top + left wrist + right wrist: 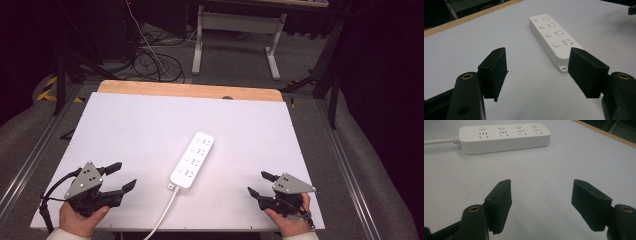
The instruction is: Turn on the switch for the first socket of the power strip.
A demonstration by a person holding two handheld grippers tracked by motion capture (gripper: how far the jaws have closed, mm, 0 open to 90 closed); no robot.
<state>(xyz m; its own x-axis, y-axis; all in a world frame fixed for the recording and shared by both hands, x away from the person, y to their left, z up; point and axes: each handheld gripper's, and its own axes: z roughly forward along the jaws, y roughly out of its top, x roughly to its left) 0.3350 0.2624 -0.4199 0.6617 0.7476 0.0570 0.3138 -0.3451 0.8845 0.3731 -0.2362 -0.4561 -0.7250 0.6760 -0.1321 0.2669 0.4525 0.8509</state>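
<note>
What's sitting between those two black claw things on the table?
Between the left gripper and right gripper lies a white power strip with its cord, seen in the high view.

black grippers — grey plates, white sleeves

Bare table around central power strip

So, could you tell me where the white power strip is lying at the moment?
In the high view the power strip lies flat near the middle of the white table, between the open left gripper and right gripper, its cord trailing toward the near edge.
</note>
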